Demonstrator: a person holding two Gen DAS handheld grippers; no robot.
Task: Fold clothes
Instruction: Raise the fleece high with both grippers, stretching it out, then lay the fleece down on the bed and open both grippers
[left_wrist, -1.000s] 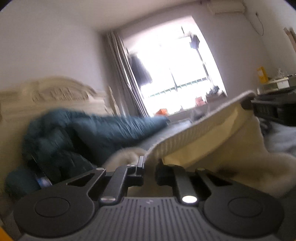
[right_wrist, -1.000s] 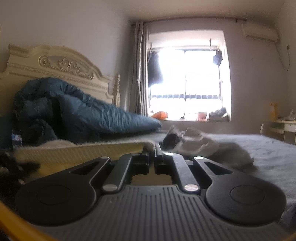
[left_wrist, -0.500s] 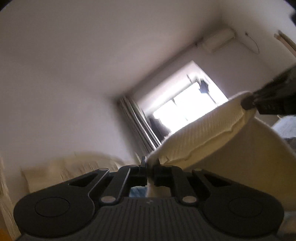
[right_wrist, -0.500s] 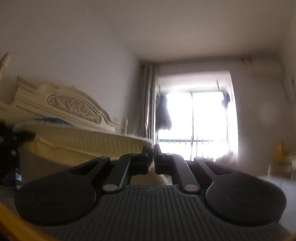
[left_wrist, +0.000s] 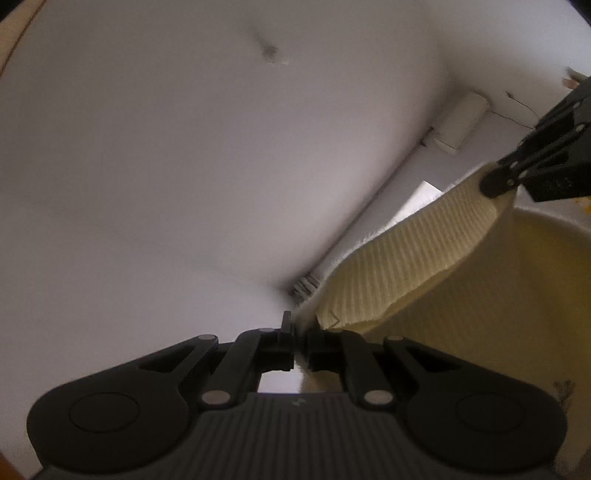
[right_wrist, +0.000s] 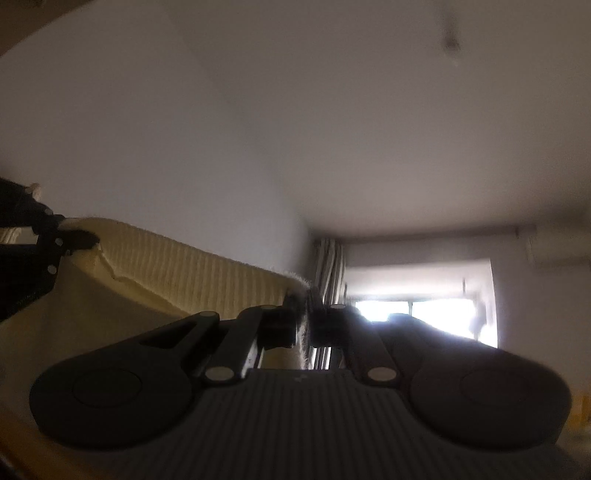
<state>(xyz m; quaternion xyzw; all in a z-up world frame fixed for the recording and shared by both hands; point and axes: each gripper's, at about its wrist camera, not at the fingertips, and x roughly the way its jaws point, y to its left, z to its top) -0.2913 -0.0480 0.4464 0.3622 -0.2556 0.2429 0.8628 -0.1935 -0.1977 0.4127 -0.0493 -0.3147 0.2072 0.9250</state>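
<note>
A cream knitted garment with a ribbed band (left_wrist: 410, 266) hangs stretched between my two grippers, high in the air. My left gripper (left_wrist: 301, 332) is shut on one end of the band. The right gripper (left_wrist: 498, 181) shows at the right edge of the left wrist view, clamped on the other end. In the right wrist view the ribbed band (right_wrist: 192, 262) runs left from my right gripper (right_wrist: 304, 317), which is shut on its fuzzy edge, to the left gripper (right_wrist: 74, 236). The rest of the garment drops out of sight below.
Both cameras look up at the white ceiling (left_wrist: 221, 147) and walls. A bright window (right_wrist: 424, 317) with a striped curtain (right_wrist: 328, 266) lies ahead, an air conditioner (left_wrist: 461, 125) above it. The bed is out of view.
Both grippers have risen with the garment and tilted upward. The bed, headboard and blue quilt have dropped out of view, and ceiling now fills both views.
</note>
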